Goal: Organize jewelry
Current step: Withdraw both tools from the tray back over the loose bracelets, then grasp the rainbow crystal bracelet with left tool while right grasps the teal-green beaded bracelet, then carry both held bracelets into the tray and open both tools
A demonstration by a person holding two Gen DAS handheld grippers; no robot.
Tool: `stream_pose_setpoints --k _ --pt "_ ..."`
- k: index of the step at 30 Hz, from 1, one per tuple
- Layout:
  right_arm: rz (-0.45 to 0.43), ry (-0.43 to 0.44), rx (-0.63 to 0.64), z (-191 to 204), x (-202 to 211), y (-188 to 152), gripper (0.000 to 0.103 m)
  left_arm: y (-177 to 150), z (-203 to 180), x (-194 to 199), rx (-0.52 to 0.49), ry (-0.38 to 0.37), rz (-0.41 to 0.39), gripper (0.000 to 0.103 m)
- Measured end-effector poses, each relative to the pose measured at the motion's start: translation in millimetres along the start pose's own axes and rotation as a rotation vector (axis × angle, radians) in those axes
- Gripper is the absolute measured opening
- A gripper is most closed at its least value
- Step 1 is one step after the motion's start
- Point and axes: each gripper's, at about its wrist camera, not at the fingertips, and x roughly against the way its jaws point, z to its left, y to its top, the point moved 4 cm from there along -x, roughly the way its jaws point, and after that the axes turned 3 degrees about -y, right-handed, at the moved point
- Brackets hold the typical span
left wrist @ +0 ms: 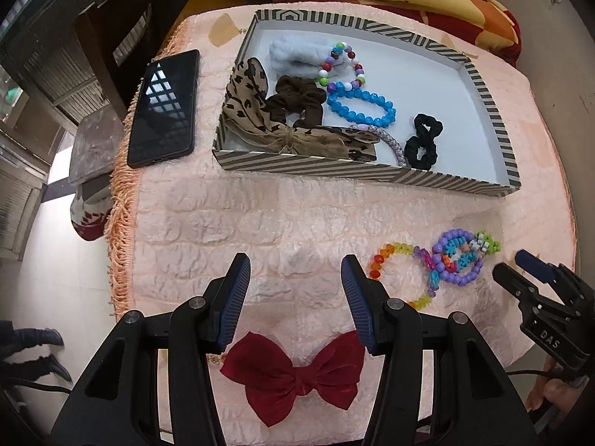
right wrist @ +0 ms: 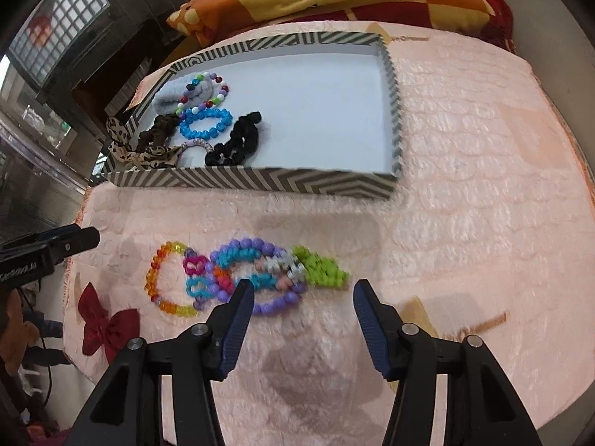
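Item 1: your left tool point(left wrist: 295, 282), released, jaws wide apart and grasping nothing, hangs over the pink cloth of the desk point(left wrist: 260, 215). A red bow point(left wrist: 293, 375) lies on the cloth just below its fingers.

Item 2: your right tool point(right wrist: 303, 297), also released and empty, hovers above the cloth near a loose cluster: a rainbow bead bracelet point(right wrist: 163, 278), a purple bead bracelet point(right wrist: 275, 301), and teal and green beaded pieces tangled with them.

Item 3: striped box point(left wrist: 372, 176), open, at the far side of the desk. Its left half holds a leopard-print bow point(left wrist: 256, 111), a brown scrunchie point(left wrist: 297, 102), a grey fluffy scrunchie point(left wrist: 293, 52), a multicolour bead bracelet point(left wrist: 342, 65), a blue bead bracelet point(left wrist: 362, 106) and a black scrunchie point(left wrist: 422, 141). Its right half shows bare white floor.

Item 4: a black phone point(left wrist: 163, 107) lies on the cloth left of the box.
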Motion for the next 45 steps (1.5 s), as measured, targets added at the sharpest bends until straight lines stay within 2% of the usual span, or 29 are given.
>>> stream_pose_setpoints --k 4,6,7,8,9,10,19,24,34,36,38,40,42,45 --pt "0.032 -0.004 0.035 7 -19 6 0.053 3 4 -2 0.002 -0.003 0.009 0.051" --pt "0.026 -0.059 0.058 7 -26 6 0.050 4 8 -3 0.013 -0.006 0.015 0.050" --pt "0.027 -0.052 0.053 6 -27 6 0.035 4 9 -3 0.014 -0.008 0.018 0.050" --pt "0.028 -0.009 0.021 4 -26 5 0.026 4 10 -4 0.015 -0.012 0.022 0.050" --pt "0.024 0.005 0.003 2 -25 4 0.013 3 11 -5 0.015 -0.016 0.027 0.050" --pt "0.012 0.002 0.007 0 -20 4 0.012 3 11 -7 0.015 -0.018 0.033 0.051" --pt "-0.068 0.011 -0.064 -22 23 4 0.011 -5 -13 -25 -0.051 -0.053 0.084 0.051" --pt "-0.111 0.009 -0.102 -30 44 4 0.011 -10 -32 -33 -0.103 -0.063 0.099 0.055" --pt "-0.144 0.027 -0.132 -34 62 3 0.010 -18 -50 -59 -0.147 -0.016 0.146 0.056" --pt "-0.151 0.031 -0.130 -33 66 4 0.010 -16 -52 -57 -0.160 -0.013 0.117 0.043" --pt "-0.163 0.037 -0.127 -32 71 6 0.010 -14 -53 -55 -0.182 0.000 0.095 0.021" --pt "-0.175 0.038 -0.122 -31 75 9 0.010 -12 -51 -53 -0.182 -0.016 0.090 0.009" --pt "-0.181 0.042 -0.120 -31 77 11 0.010 -9 -47 -49 -0.174 -0.058 0.094 0.008" --pt "-0.174 0.010 -0.124 -37 74 11 0.010 -3 -45 -33 -0.190 -0.065 0.045 0.008"
